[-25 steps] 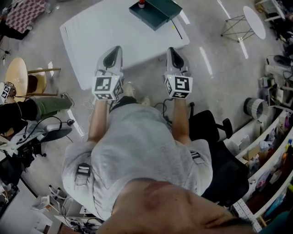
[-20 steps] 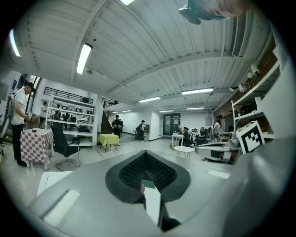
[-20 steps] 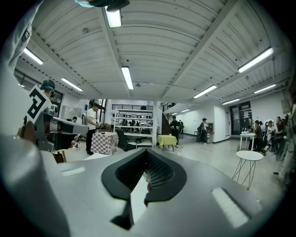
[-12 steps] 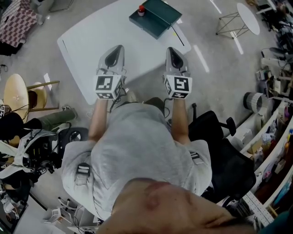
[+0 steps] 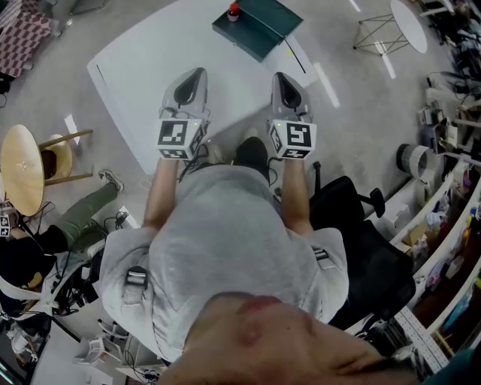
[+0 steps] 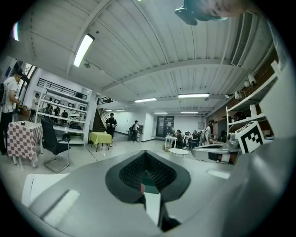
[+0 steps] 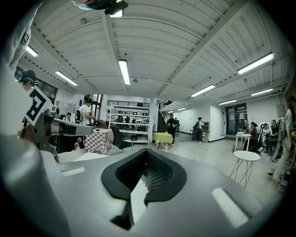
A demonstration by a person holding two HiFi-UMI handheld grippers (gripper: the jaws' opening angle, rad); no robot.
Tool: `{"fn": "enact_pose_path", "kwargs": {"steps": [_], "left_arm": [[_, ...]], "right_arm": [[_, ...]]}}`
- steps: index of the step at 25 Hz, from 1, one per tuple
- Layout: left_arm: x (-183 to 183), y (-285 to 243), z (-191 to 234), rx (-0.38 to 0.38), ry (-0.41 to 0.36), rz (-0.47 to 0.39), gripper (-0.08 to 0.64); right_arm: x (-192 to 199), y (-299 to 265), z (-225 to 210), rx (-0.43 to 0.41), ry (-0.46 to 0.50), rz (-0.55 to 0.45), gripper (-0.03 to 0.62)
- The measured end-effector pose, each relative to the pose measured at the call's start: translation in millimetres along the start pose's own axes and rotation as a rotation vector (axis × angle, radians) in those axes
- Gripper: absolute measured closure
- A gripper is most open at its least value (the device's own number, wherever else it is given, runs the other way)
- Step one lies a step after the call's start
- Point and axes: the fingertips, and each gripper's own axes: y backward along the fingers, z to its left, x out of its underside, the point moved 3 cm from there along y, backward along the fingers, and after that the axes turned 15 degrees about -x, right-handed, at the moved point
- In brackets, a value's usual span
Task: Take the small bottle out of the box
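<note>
In the head view a dark green box (image 5: 263,24) lies at the far end of a white table (image 5: 150,68). A small bottle with a red cap (image 5: 234,11) stands at the box's left corner. My left gripper (image 5: 195,75) and right gripper (image 5: 280,77) are held side by side in front of my chest, over the table's near edge and well short of the box. Both point towards it. In the left gripper view the left gripper (image 6: 147,178) has its jaws together with nothing between them. The right gripper (image 7: 143,173) looks the same in its own view.
A black office chair (image 5: 361,248) stands close at my right. A round wooden stool (image 5: 21,169) and a seated person's green-trousered leg (image 5: 83,214) are at the left. A white round side table (image 5: 406,26) stands at the far right, with cluttered shelves (image 5: 451,225) along the right wall.
Both grippers keep the same pose, jaws together. The view has swung a little, so more of the bottle shows. The person's leg at the left has shifted.
</note>
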Motion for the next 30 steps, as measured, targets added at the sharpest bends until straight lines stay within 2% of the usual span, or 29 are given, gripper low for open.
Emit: {"fn": "enact_pose_path", "kwargs": {"steps": [5, 14, 26, 30], "left_arm": [[7.0, -24.5, 1.9, -0.043, 0.002, 0.020, 0.548], [4.5, -78.1, -1.0, -0.159, 0.016, 0.052, 0.548], [25.4, -141.5, 11.6, -0.340, 0.041, 0.098, 0.548], [35.1, -162.8, 16.2, -0.379, 0.049, 0.113, 0.548]], "right_arm": [[4.4, -22.6, -20.8, -0.040, 0.005, 0.017, 0.589], [-5.1, -79.7, -72.4, -0.166, 0.008, 0.039, 0.589], [21.4, -165.3, -119.2, -0.356, -0.012, 0.116, 0.589], [31.3, -190.9, -131.3, -0.402, -0.008, 0.133, 0.589]]}}
